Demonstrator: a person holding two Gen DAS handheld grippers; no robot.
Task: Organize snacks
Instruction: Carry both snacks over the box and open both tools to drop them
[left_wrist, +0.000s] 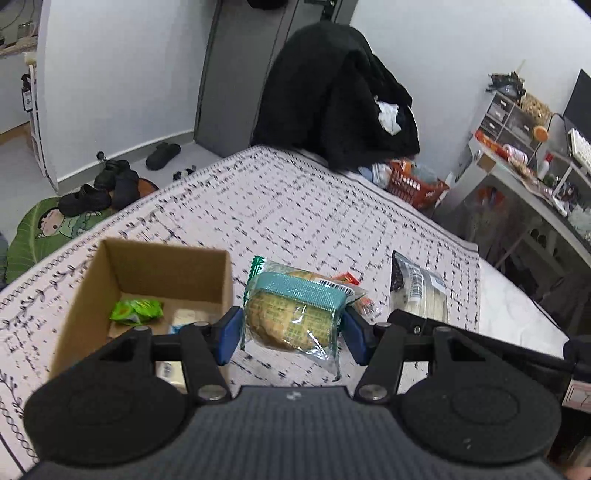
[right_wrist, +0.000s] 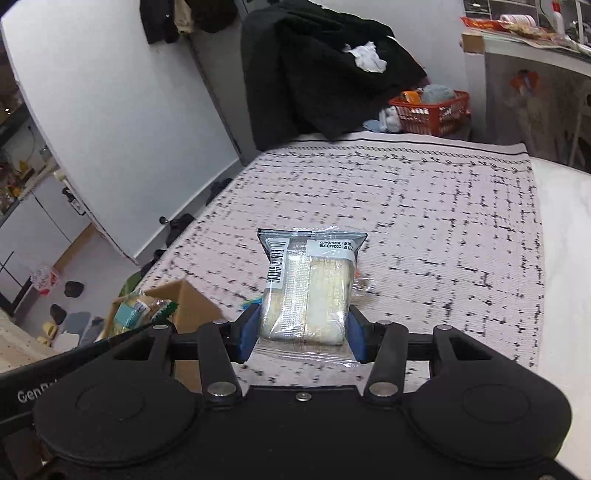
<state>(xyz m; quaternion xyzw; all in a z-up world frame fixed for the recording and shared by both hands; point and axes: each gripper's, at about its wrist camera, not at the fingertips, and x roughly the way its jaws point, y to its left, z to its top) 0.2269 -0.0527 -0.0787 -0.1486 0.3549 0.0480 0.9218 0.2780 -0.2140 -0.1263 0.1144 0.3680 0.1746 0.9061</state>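
Right now your left tongs (left_wrist: 291, 332) are clamped on a round bun in a clear wrapper with a teal band (left_wrist: 295, 314), the blue pads pressing its two sides near the middle. It hangs clear of the bed. The wrapper is thin, slick film and the bun inside looks soft and light, so squeeze only enough to stop it sliding; a hard pinch would likely crush it. Take it across the body, not by the crimped end seals, which would probably slip.

Your right tongs (right_wrist: 301, 334) are clamped the same way on a pale sliced cake in a clear packet (right_wrist: 308, 291), held at its near end with the labelled end pointing away from you. It seems equally light and squashy, and its loose film edge hangs below the pads.

Just left of the left tongs, the cardboard box (left_wrist: 207, 273) sits open on the patterned bedspread (left_wrist: 280, 206), with a small green packet (left_wrist: 136, 311) already inside. Beyond the bun, a small red-and-orange packet (left_wrist: 345, 278) lies on the spread. Further off, past the bed's end, a black coat (left_wrist: 332, 92) is draped high, with an orange basket (left_wrist: 413, 184) beside it.
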